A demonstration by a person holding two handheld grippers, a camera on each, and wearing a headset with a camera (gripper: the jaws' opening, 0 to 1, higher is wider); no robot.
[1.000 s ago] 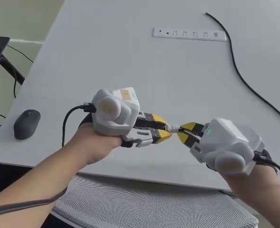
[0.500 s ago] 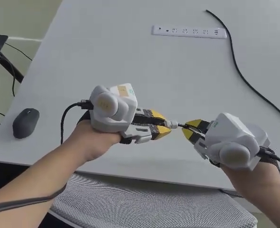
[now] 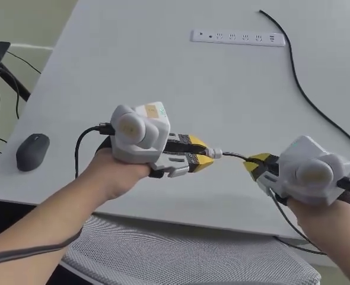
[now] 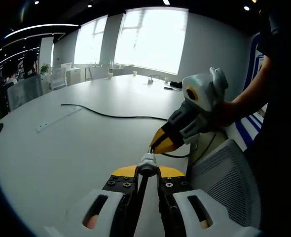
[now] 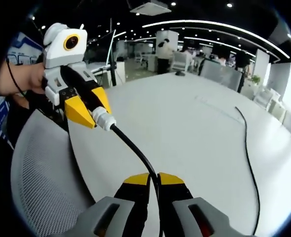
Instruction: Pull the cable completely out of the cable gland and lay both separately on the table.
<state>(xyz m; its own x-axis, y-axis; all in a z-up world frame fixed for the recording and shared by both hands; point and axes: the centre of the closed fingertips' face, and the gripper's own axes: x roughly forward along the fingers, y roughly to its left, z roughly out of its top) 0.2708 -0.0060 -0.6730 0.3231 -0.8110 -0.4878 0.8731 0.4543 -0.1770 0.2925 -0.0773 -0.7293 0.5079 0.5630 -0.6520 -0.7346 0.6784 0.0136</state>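
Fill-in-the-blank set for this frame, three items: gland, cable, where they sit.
1. The hand-held gripper shut on the small white plastic cable gland is the ____ one.
2. The thin black cable leaving the gland ends in the right hand-held gripper, whose jaws are ____.
3. Gland and cable are held ____ the grey table, not lying on it.
Missing: left; shut; above.

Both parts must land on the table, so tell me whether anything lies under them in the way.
Nothing visible does. The table below the gland and cable is bare; the power strip, loose cord and mouse lie well away.
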